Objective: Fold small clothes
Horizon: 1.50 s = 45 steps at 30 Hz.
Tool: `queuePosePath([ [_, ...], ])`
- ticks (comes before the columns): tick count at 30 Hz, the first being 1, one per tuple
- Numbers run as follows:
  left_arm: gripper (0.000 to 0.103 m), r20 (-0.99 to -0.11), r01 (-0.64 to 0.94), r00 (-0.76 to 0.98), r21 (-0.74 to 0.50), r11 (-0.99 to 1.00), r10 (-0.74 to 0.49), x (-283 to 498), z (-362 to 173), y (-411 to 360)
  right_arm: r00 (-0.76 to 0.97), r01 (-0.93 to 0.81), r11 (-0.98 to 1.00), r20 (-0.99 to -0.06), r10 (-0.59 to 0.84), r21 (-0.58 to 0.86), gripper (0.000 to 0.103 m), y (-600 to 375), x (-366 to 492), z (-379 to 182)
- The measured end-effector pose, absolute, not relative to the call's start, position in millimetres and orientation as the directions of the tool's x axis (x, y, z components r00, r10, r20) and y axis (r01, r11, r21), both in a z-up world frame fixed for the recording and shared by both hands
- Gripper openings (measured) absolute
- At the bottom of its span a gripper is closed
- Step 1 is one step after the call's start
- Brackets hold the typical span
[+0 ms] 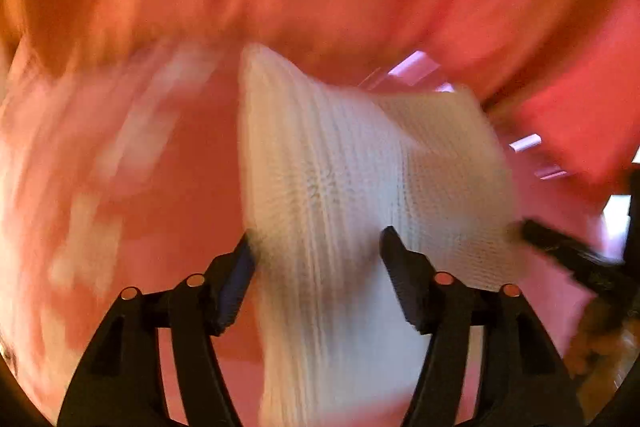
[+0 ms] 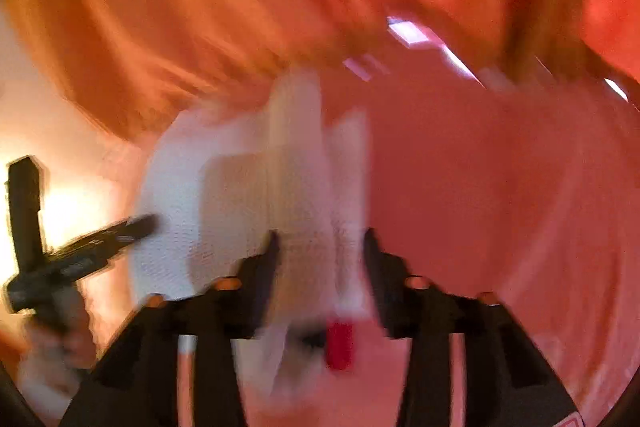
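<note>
A white knitted garment [image 1: 344, 163] hangs in the air between both grippers, over a red-orange cloth surface [image 1: 192, 187]. My left gripper [image 1: 316, 243] has the garment between its fingers; the jaws stand fairly wide apart and the grip is unclear through blur. The right gripper shows at the right edge of the left wrist view [image 1: 560, 247], touching the garment's right corner. In the right wrist view the same white garment [image 2: 240, 195] runs between my right gripper's [image 2: 320, 247] fingers, heavily blurred. The left gripper [image 2: 100, 243] appears at the left, at the garment's edge.
Orange-red draped fabric [image 2: 200, 7] fills the background in both views. Bright window-like patches [image 2: 412, 31] show at the upper right. A small red object [image 2: 340, 345] sits low between the right gripper's fingers. Blurred white patches [image 1: 80, 187] lie on the left.
</note>
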<state>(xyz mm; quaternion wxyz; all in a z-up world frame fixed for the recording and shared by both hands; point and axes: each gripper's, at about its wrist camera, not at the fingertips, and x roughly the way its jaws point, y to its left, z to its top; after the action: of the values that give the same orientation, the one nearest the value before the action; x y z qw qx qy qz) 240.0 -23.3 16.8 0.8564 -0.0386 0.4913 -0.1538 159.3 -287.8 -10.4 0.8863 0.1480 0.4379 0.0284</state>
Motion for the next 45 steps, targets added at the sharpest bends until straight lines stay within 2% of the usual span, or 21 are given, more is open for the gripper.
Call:
queuePosePath([
  [2,0.054,-0.86,0.213,0.466,-0.119,0.97,-0.208,235,-3,-21,0.63,0.074,0.935,-0.743,0.226,0.347,0.016,-298,151,-18],
  [3,0.054,-0.859,0.226,0.474,-0.094,0.969,-0.194,228,3,-19,0.636,0.057,0.936,-0.736,0.234,0.348,0.01,-296,148,-11],
  [4,0.056,-0.842,0.248,0.501,-0.083,0.965,-0.201,217,13,-19,0.646,0.03,0.94,-0.724,0.242,0.341,0.01,-291,146,-4],
  [5,0.062,-0.814,0.265,0.536,-0.091,0.96,-0.225,206,22,-20,0.664,-0.023,0.943,-0.7,0.262,0.331,0.009,-281,143,8],
  [7,0.066,-0.773,0.27,0.579,-0.12,0.955,-0.261,198,32,-20,0.665,-0.109,0.94,-0.678,0.311,0.324,0.009,-261,141,20],
  [9,0.066,-0.776,0.275,0.567,-0.139,0.951,-0.277,197,28,-26,0.628,-0.175,0.922,-0.682,0.375,0.346,0.004,-241,150,14],
  [12,0.066,-0.797,0.304,0.55,-0.088,0.949,-0.25,197,10,-44,0.552,-0.201,0.939,-0.76,0.344,0.279,0.001,-219,161,-21],
  [13,0.066,-0.802,0.304,0.552,-0.061,0.951,-0.228,192,11,-46,0.533,-0.154,0.969,-0.81,0.245,0.192,0.0,-222,170,-41],
  [14,0.066,-0.808,0.302,0.552,-0.036,0.953,-0.206,190,8,-47,0.509,-0.116,0.981,-0.838,0.196,0.158,0.0,-228,174,-54],
  [15,0.066,-0.821,0.291,0.541,-0.021,0.957,-0.183,194,0,-47,0.487,-0.087,0.975,-0.845,0.221,0.205,0.0,-238,177,-65],
  [17,0.066,-0.834,0.273,0.524,-0.028,0.962,-0.172,203,-8,-43,0.497,-0.076,0.965,-0.83,0.255,0.251,0.0,-239,176,-53],
  [20,0.066,-0.828,0.255,0.534,-0.033,0.966,-0.17,206,-8,-38,0.561,-0.128,0.973,-0.795,0.233,0.195,0.0,-224,164,-32],
  [23,0.066,-0.813,0.257,0.558,-0.022,0.966,-0.167,205,-4,-40,0.476,-0.092,0.986,-0.864,0.163,0.136,0.0,-217,172,-66],
  [26,0.066,-0.804,0.257,0.574,-0.002,0.966,-0.155,201,-3,-41,0.466,-0.066,0.984,-0.867,0.177,0.166,0.0,-218,168,-72],
  [30,0.066,-0.774,0.27,0.61,0.001,0.963,-0.17,184,10,-38,0.557,-0.066,0.974,-0.802,0.215,0.215,0.0,-218,145,-34],
  [34,0.075,-0.735,0.254,0.644,-0.054,0.966,-0.21,161,19,-32,0.691,-0.021,0.995,-0.718,0.085,0.098,0.002,-215,112,-1],
  [36,0.075,-0.722,0.256,0.658,-0.053,0.965,-0.214,148,21,-31,0.718,0.002,0.997,-0.694,0.052,0.077,0.006,-216,100,3],
  [40,0.08,-0.677,0.238,0.717,0.011,0.971,-0.168,124,21,-31,0.746,0.032,0.996,-0.665,0.035,0.089,0.006,-220,77,-5],
  [45,0.08,-0.642,0.213,0.755,0.048,0.976,-0.134,99,16,-22,0.753,0.085,0.996,-0.657,-0.04,0.037,0.007,-218,50,-19],
])
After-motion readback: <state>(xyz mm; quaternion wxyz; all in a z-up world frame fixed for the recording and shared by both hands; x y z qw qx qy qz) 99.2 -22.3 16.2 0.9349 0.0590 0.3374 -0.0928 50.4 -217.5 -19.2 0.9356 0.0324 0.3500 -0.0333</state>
